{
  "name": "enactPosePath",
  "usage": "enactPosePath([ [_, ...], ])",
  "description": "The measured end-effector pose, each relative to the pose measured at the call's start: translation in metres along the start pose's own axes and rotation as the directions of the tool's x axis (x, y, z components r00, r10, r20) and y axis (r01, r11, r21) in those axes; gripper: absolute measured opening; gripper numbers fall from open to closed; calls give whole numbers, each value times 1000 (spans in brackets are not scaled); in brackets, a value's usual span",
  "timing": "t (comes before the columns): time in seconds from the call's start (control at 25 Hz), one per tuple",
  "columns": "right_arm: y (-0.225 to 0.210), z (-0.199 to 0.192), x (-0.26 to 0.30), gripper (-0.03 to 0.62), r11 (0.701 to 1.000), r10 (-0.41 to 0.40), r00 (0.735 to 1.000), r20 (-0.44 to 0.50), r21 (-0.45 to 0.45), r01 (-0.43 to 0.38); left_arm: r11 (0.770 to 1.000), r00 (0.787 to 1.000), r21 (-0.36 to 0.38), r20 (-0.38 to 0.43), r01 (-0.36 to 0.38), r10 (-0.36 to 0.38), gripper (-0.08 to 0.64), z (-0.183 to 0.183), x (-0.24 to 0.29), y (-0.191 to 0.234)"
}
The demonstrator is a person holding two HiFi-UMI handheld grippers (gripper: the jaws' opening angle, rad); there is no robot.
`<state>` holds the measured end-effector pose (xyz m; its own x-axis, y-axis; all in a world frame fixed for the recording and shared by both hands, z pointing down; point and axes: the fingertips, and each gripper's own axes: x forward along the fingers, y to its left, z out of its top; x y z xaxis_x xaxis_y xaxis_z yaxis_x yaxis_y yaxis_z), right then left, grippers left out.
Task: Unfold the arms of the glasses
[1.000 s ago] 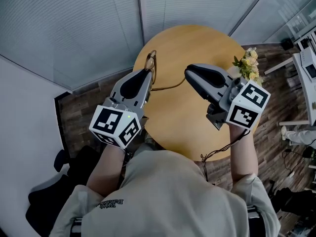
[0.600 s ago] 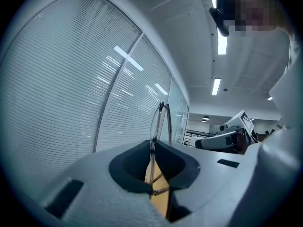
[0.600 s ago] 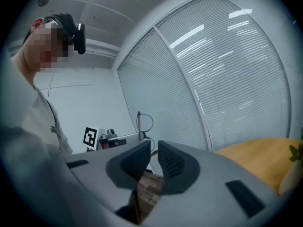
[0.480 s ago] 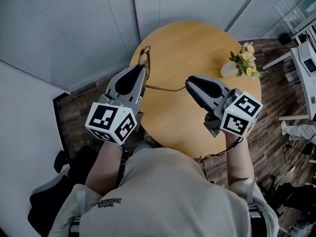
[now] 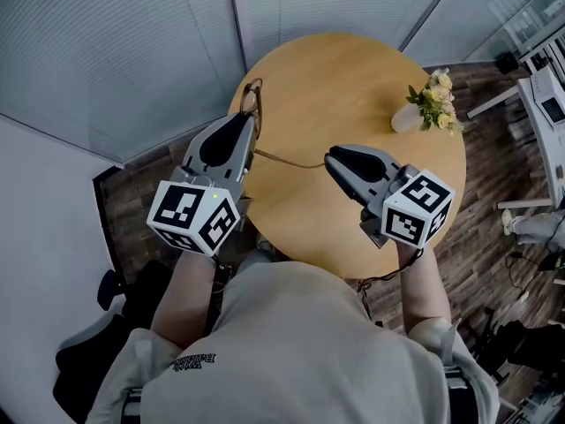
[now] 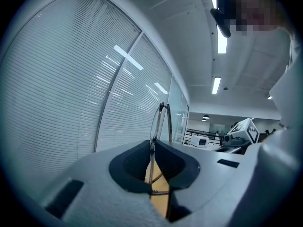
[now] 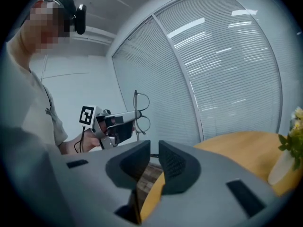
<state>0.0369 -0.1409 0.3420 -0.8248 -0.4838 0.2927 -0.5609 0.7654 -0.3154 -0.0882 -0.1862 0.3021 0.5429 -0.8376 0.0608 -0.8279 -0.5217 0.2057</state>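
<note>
- While the left tongs (image 6: 152,148) clamp the glasses (image 6: 161,119) upright by the frame, one arm (image 5: 287,160) reaches across to the right tongs (image 7: 154,148).
- Those, nearly closed, seem to pinch its tip above the desk (image 5: 353,78).
- Next, probably: draw it fully open, gently.

Head view looks steeply down, tool views low and sideways — all share the table (image 5: 353,87).

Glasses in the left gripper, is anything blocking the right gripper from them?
Nothing visible does. One arm of the glasses reaches over the table from the left gripper to the jaws of the right gripper; the flowers stand well aside.
</note>
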Motion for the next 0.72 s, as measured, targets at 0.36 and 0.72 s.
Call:
enactPosePath([
  [0.36, 4, -2, -1, 58, 1000, 13, 1000, -4, -9, -13, 1000, 1000, 5, -20, -3, 3, 44, -6, -2, 1],
  [0.72, 13, 48, -7, 58, 981, 47, 999, 24, -190, -42, 999, 1000, 44, -18, 10, -9, 44, -2, -4, -6],
])
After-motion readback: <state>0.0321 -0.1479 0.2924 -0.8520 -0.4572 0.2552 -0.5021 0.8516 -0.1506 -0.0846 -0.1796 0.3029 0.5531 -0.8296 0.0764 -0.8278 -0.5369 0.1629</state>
